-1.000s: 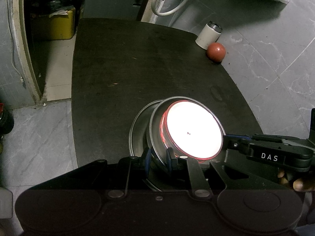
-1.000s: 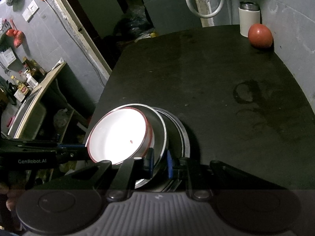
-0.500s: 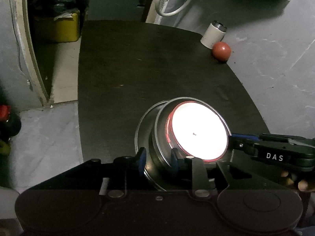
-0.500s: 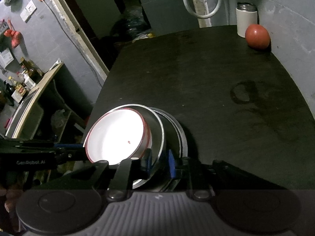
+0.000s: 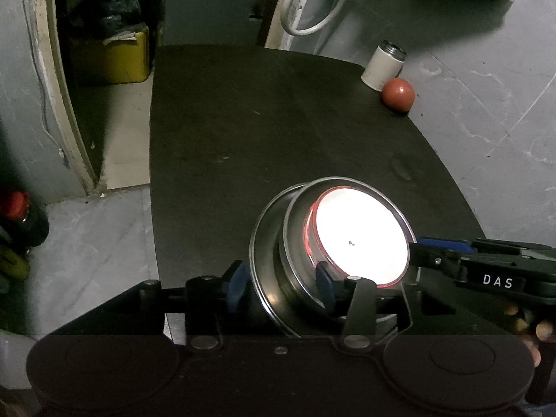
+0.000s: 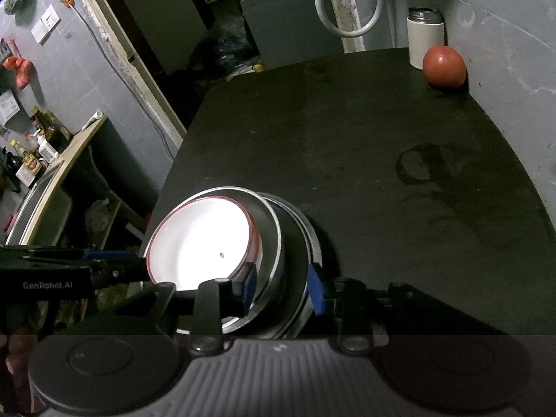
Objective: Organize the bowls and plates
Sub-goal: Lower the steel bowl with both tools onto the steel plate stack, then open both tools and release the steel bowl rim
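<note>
Both grippers are releasing: the left gripper [image 5: 279,283] and right gripper [image 6: 282,286] are spreading their jaws around the stack's rims, pads no longer pressing. A white red-rimmed bowl [image 5: 361,239] is sitting inside a steel bowl [image 5: 295,243], nested on a steel plate [image 5: 259,253] near the tabletop's [image 5: 278,132] front edge. A red ball [image 5: 398,94] and white jar [image 5: 382,66] are standing far off.

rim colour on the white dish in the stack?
Red rim on the white dish; clearest in the right wrist view.
</note>
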Demonstrator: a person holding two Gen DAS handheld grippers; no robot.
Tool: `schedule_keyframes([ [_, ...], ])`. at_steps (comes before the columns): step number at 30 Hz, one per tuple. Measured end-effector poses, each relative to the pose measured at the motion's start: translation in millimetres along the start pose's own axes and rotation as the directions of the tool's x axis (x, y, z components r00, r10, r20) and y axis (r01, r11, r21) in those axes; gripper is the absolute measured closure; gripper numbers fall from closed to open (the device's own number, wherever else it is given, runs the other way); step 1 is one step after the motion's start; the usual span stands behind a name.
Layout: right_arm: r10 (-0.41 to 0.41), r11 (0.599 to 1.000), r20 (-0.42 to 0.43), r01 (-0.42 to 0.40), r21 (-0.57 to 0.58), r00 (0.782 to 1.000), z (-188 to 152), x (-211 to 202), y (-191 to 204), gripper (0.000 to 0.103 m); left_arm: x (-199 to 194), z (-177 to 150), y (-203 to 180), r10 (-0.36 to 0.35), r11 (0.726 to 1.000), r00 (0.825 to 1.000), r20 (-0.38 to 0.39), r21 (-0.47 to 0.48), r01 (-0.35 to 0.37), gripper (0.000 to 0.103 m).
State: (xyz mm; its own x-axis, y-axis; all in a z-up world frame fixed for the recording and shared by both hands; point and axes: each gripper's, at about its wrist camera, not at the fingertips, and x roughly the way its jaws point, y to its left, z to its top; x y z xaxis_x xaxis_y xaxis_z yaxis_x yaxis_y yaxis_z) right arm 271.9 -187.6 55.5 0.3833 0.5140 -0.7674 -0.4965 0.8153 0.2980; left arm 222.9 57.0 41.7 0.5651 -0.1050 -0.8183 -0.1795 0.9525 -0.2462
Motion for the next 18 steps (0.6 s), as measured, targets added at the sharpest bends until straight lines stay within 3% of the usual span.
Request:
schedule_keyframes([
  [12, -0.012, 1.0, 0.011, 0.012, 0.017, 1.0, -1.9, -3.1, -5.2, 0.052, -3.3, 2.7, -1.9, 0.049, 0.999, 0.999, 0.009, 0.007, -0.05, 0.036],
  [18, -0.02, 1.0, 0.017, 0.02, 0.019, 1.0, -2.0, -4.5, -6.2, 0.047, -4.9, 2.3, -1.6, 0.06, 0.998, 0.998, 0.015, 0.004, -0.06, 0.032],
])
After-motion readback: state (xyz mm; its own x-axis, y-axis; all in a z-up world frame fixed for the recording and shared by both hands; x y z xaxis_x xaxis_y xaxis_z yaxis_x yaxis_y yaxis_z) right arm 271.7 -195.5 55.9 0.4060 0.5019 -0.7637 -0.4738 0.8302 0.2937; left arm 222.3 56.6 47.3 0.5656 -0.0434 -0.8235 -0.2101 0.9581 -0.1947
